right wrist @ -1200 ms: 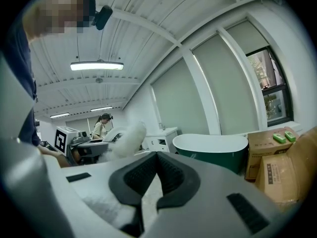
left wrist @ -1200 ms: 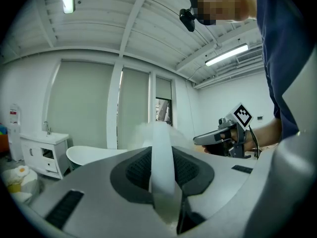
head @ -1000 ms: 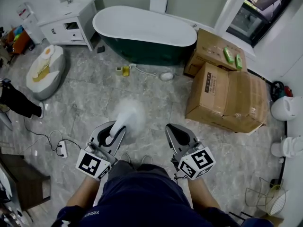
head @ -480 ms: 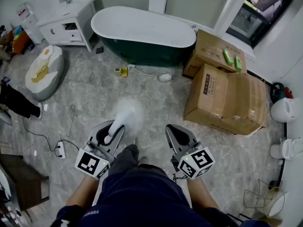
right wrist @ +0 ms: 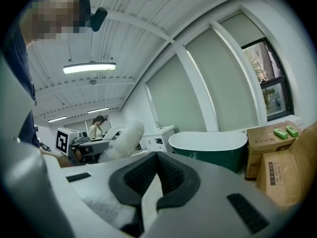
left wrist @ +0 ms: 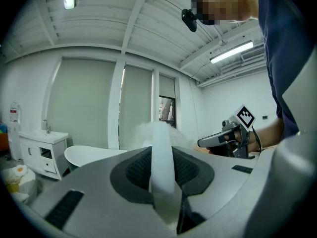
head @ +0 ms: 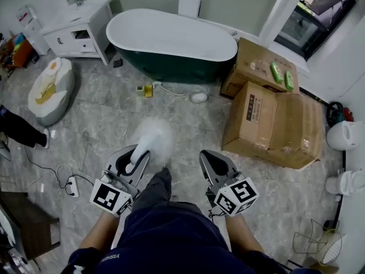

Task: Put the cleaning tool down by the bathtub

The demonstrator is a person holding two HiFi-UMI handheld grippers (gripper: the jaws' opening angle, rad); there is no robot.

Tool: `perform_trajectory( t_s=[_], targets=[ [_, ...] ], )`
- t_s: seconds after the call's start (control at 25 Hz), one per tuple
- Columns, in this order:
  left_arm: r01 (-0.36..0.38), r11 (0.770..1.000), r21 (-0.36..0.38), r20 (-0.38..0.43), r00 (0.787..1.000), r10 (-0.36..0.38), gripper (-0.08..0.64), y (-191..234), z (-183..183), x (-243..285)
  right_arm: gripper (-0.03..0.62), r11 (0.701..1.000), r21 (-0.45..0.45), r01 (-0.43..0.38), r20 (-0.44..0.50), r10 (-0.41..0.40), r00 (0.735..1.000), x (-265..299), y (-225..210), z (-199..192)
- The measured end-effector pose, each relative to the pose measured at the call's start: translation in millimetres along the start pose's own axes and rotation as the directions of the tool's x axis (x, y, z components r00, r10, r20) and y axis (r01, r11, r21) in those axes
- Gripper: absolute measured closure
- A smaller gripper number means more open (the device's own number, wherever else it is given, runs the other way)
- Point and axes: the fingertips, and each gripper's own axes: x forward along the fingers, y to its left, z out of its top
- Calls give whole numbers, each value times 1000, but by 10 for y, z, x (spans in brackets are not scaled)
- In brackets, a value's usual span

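Mid-carry, not yet setting down. Gripping the cleaning tool (head: 154, 137) by its handle in the left gripper (head: 140, 158), fluffy head just ahead; right gripper (head: 207, 156) closed, empty. Next: nearing the bathtub (head: 171, 36) (well ahead), lowering, releasing.

the floor (head: 102, 119) is grey marbled tile. a dark green bathtub (head: 171, 44) with a white inside stands at the far side, with a white cabinet (head: 80, 24) just left of it. a pale cushion (head: 48, 87) lies in front of the cabinet. near the tub's foot sit a small yellow thing (head: 148, 89) and a white round object (head: 198, 97). to the right are two cardboard boxes, the big one (head: 274, 121) nearer, the other (head: 254, 56) behind it and close to the tub. a power strip (head: 73, 185) with its cable lies at the left.
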Motion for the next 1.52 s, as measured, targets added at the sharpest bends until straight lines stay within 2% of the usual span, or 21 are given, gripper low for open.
perform_trajectory(
  t_s=[0.52,1.0,1.28,1.52],
  targets=[
    [35,999,-17,-28,999,-35,454,873,-31,690,588,999,32,15,-33,-14,999,922,-446,180],
    [95,995,-8,-19,995,-95,454,1981,188,1386,588,998,20,53,-32,-52,998,2028,-798,676],
    [102,995,-14,0,995,-102,454,2514,280,1615,588,996,33,81,-38,-80,996,2529,-970,885],
    [82,996,-23,7,997,-82,454,2801,298,1724,588,997,37,74,-38,-73,997,2794,-1054,973]
  ],
)
